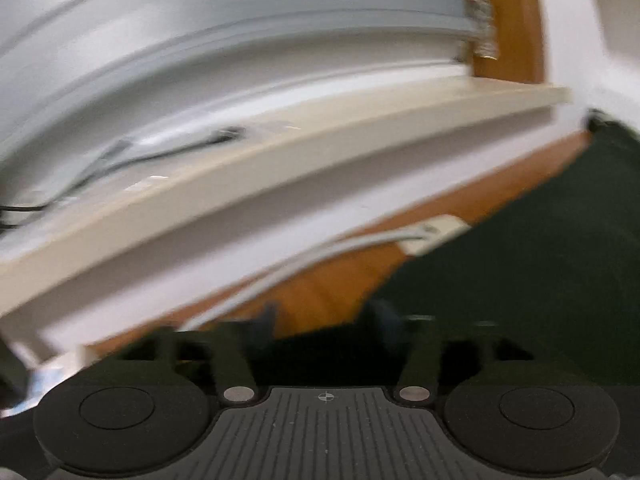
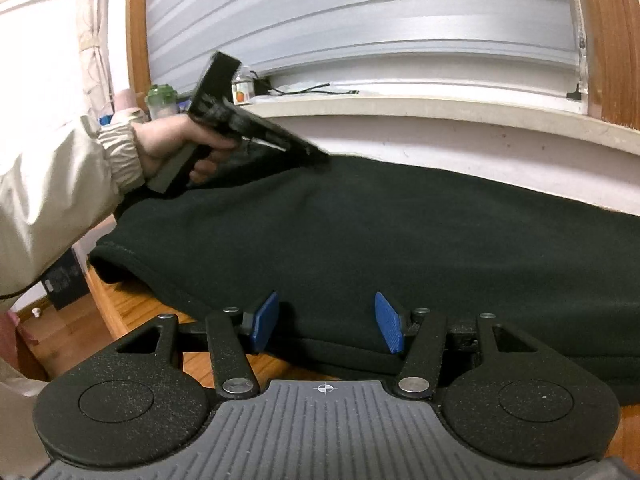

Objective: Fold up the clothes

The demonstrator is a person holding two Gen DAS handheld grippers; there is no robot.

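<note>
1. A wooden bench point(image 2: 132, 308) with an orange-brown top carries the things; its bare surface shows at the near left edge.
2. A dark green garment point(image 2: 400, 240) lies spread flat on it, covering most of the top, reaching back to the wall.

Blurred tool point(image 1: 324, 320), seemingly open, near dark garment point(image 1: 540, 260)

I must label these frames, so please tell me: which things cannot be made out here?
- Left wrist view: motion blur smears the left gripper and its fingertips.
- Right wrist view: dark green garment runs past the right edge; its type is unclear.
- Windowsill bottles: too small.
</note>
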